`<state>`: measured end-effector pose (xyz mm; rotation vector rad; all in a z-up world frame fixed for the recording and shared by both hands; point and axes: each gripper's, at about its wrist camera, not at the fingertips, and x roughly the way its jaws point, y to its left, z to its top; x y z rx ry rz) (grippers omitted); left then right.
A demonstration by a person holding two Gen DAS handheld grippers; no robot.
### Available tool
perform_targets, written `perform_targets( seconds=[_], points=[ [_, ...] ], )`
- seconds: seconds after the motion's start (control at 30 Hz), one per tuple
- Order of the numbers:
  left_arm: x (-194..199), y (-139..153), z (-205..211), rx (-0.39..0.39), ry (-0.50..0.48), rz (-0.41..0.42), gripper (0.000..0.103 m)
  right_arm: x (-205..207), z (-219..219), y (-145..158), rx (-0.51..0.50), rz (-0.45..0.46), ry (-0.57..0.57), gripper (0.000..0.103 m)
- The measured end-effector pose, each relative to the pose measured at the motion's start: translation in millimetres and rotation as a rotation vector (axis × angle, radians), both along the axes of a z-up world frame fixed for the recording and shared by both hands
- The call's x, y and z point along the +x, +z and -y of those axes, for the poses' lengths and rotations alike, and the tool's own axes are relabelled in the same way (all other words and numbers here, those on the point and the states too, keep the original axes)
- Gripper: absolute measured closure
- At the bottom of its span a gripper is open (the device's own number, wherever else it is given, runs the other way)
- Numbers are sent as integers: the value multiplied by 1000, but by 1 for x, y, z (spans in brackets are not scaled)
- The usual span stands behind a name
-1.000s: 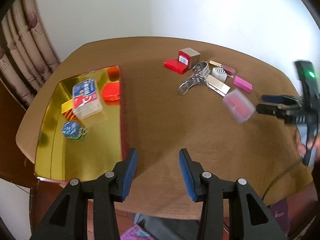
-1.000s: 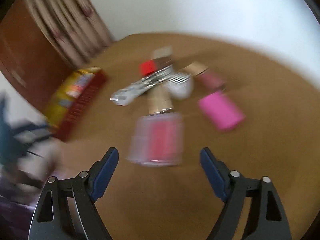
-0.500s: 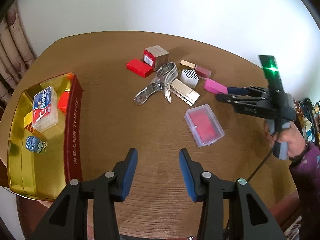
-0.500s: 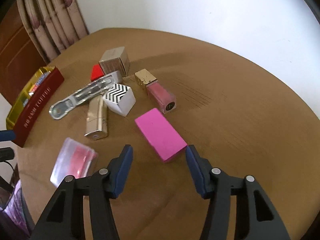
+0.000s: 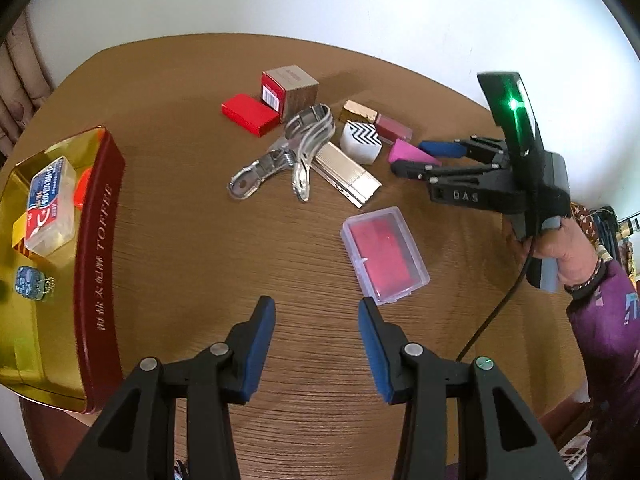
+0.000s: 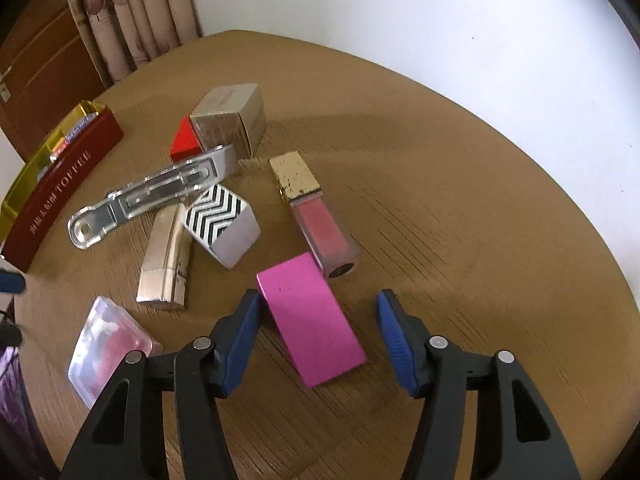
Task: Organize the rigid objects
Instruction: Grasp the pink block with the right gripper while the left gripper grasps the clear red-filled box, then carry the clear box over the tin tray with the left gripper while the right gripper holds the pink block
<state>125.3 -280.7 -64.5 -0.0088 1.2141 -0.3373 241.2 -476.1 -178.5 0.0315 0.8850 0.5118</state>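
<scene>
A flat magenta rectangular block (image 6: 310, 318) lies on the wooden table (image 6: 460, 200). Just beside it lies a gold-capped pink lip-gloss tube (image 6: 312, 214).

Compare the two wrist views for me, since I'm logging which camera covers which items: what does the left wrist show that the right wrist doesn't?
Only the left wrist view shows the blue keychain on the tin's floor, the person's right hand, and the right gripper from the side, its fingers around the pink block.

Only the right wrist view shows the curtain.

Both show the toffee tin, metal clip, zigzag box and clear case.
</scene>
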Motion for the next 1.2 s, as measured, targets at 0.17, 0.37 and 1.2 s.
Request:
perform_targets(
  seconds=[0.17,0.37,1.2],
  points=[
    [7,3,9,4,2,8,59,-31,8,-2,-12,14,-51,76],
    [25,1,29,-18,-14,-20,59,-127,69,-24,54,36,-372,76],
    [59,-31,105,72,-48,-162,48,-174,104,-48,139,38,-493,75]
  ],
)
